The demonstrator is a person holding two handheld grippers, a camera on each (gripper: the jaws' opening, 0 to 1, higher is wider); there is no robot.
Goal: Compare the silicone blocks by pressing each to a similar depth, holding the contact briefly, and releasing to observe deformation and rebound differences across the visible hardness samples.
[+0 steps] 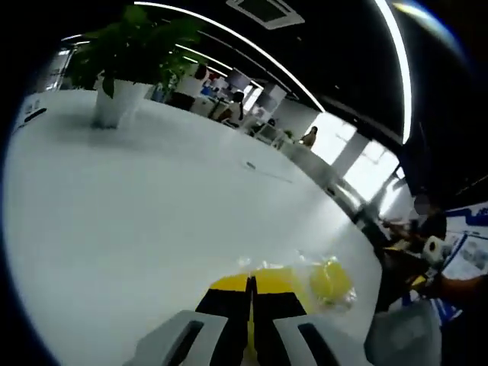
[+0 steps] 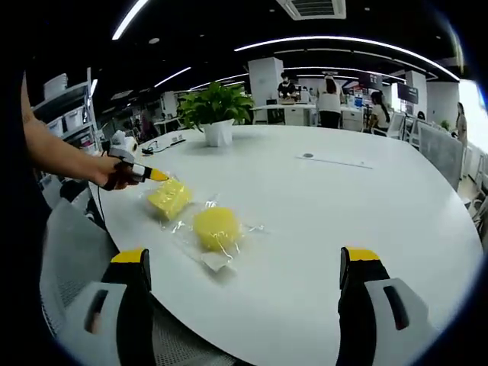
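Two yellow silicone samples lie on a white round table (image 2: 366, 206), each sealed in a clear plastic bag. The square block (image 2: 169, 197) is flat and pale yellow; the round block (image 2: 216, 227) is a deeper yellow, dome-like, with its crinkled bag spreading out around it. They sit just beside each other near the table's edge.

In the right gripper view, the right gripper (image 2: 244, 274) has its black, yellow-tipped jaws standing wide apart with nothing between them; the round block lies ahead of them, closer to the left-side jaw, and the square block lies beyond it. The left gripper (image 2: 156, 175), held in a person's hand (image 2: 110, 169), comes in from the left with its yellow tip touching the square block's far edge.

In the left gripper view, the left gripper (image 1: 251, 284) has its jaws brought together, only a thin seam between them, and their yellow tips rest against the square block (image 1: 278, 278). The round block (image 1: 330, 280) lies just to the right in its shiny bag.

A potted plant (image 2: 216, 110) in a white pot stands farther back on the table. Beyond are an open office with desks, seated people, strip lights on a dark ceiling and bright windows.
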